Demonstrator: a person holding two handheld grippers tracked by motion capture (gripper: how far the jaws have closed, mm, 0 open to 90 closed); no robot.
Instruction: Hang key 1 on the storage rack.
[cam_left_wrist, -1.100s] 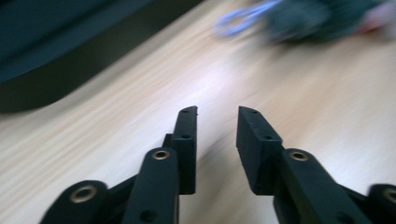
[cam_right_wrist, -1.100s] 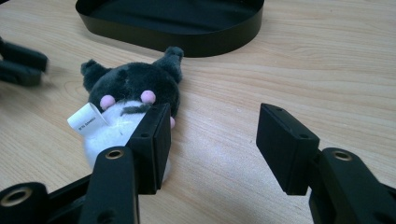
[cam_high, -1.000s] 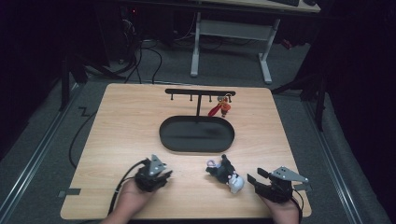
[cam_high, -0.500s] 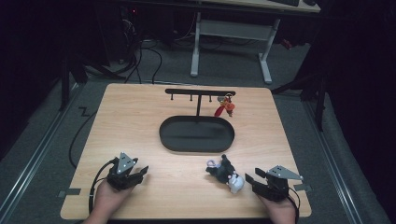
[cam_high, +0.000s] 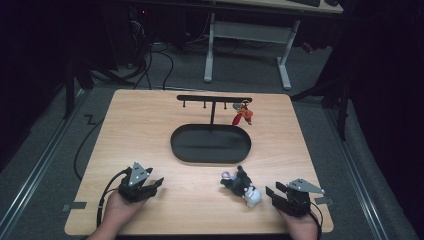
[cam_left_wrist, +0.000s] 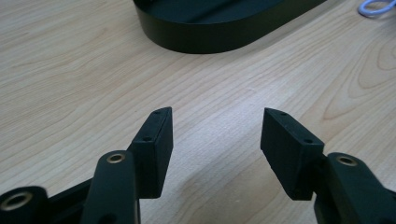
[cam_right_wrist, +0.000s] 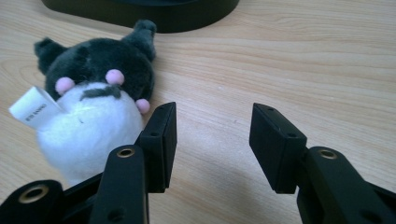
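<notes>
A small black and white plush toy with pink dots lies on the wooden table near the front, right of centre. In the right gripper view the plush toy sits just left of the jaws, a white tag on it. My right gripper rests at the front right, open, nothing between its jaws. My left gripper is at the front left, open and empty. A black oval tray carries a T-shaped hanger rack with a red charm hanging from it.
The tray's rounded black wall lies ahead of the left gripper. A pale loop of cord lies at the far right of that view. Cables run off the table's left edge. A desk frame stands beyond the table.
My left gripper has moved left, away from the middle, to the table's front left. The right gripper has drawn slightly right, away from the plush toy.
</notes>
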